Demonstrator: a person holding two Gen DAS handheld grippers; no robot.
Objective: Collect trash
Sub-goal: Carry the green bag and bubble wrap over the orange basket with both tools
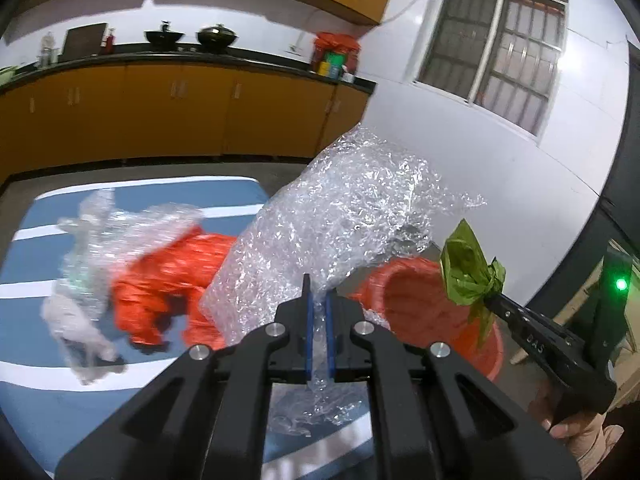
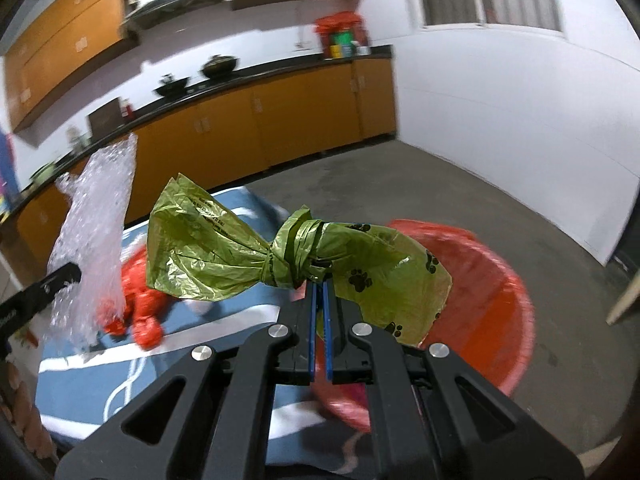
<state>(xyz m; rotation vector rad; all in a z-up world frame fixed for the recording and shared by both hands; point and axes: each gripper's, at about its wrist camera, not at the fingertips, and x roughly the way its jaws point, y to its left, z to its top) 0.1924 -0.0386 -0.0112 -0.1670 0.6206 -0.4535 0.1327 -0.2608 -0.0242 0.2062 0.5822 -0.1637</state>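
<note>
While both tongs are loaded, sweep goes left to right: far left on the blue-and-white striped desk (image 1: 36,344) there's loose clear film (image 1: 80,280), blurred, not picked yet. Next to it an orange crumpled bag (image 1: 160,280) lies on the desk, also untouched. Left tongs (image 1: 319,312) are clamped tight on a crinkled bubble-wrap sheet (image 1: 340,220); the blue pads pinch one low fold, so most of the sheet stands up above the tips and a tail hangs below. Pinching a fold makes sense: the stuff is too bulky and springy to grab whole. Right of that is the orange bin (image 1: 420,300) with an orange liner, open mouth, sitting on the floor just beside the desk edge, probably so trash can go from desk to bin in a short carry. Right tongs (image 2: 320,292) are closed on a green knotted bag (image 2: 280,256) with paw prints, gripped right at the knot. The knot is the densest spot, so it's the least likely to slip; both ends flop either side. In the left wrist view the green bag sits over the near rim of the bin; in the right wrist view the bin (image 2: 480,300) is just ahead and right of the tips. My read: both loads are en route to the bin, nothing released yet. Risk: the bubble wrap may catch the rim or cling to the pads on release. Kitchen cabinets (image 1: 160,108) and a window (image 1: 492,48) are behind, irrelevant.
</note>
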